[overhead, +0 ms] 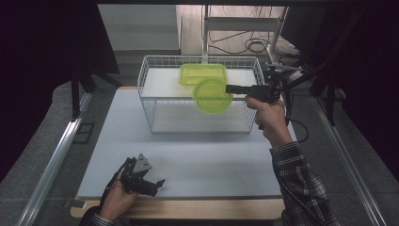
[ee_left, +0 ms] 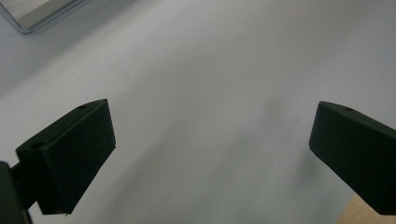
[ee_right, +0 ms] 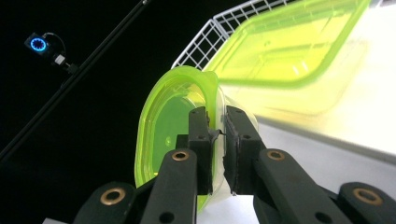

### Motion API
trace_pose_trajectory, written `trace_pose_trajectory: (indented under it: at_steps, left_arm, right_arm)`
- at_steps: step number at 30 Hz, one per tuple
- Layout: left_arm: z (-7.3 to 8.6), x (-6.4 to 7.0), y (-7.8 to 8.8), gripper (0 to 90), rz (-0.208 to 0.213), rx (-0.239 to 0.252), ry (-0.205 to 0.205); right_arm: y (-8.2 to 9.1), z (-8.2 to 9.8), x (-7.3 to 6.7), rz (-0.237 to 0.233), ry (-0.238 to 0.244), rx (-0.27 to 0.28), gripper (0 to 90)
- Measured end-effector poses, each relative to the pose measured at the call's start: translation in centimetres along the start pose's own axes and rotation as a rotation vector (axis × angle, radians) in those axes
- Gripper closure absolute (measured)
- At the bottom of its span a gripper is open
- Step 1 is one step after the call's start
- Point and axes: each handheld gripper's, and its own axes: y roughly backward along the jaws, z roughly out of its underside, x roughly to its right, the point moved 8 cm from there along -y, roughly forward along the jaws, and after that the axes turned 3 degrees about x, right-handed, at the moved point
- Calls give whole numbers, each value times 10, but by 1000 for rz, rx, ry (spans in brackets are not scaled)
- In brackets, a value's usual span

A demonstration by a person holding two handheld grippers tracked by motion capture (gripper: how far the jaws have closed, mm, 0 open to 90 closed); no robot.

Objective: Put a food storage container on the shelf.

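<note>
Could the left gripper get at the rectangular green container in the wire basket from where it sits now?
Probably not without a long reach: the left gripper rests open at the table's near edge, the rectangular container sits inside the basket, far across.

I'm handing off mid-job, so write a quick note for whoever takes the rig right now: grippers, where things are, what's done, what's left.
Right gripper: shut on the rim of the round green container, held over the wire basket.
Left gripper: open, holding nothing, low over the white table near its front edge.
Rectangular green container: at the back of the basket.
Done: round container gripped and brought to the basket.
Left, probably: lower it in beside the rectangular one, release, pull back.
</note>
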Motion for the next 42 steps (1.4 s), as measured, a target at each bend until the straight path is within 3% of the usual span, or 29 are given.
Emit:
trace_pose_trajectory:
  at_steps: [21,32,38,42]
  left_arm:
    - [-1,-1,1,0,4,16,11]
    - [1,-1,0,0,2,6,6]
    - [1,-1,-1,0,2,1,2]
    - [2,0,-1,0,5,-2,2]
  right_arm:
    - [-21,-54,-9,83,17,96,813]
    - [-47,-70,5,143,-9,121,813]
    - [-52,-73,16,168,-41,128,811]
    - [-55,-74,18,197,-34,133,797]
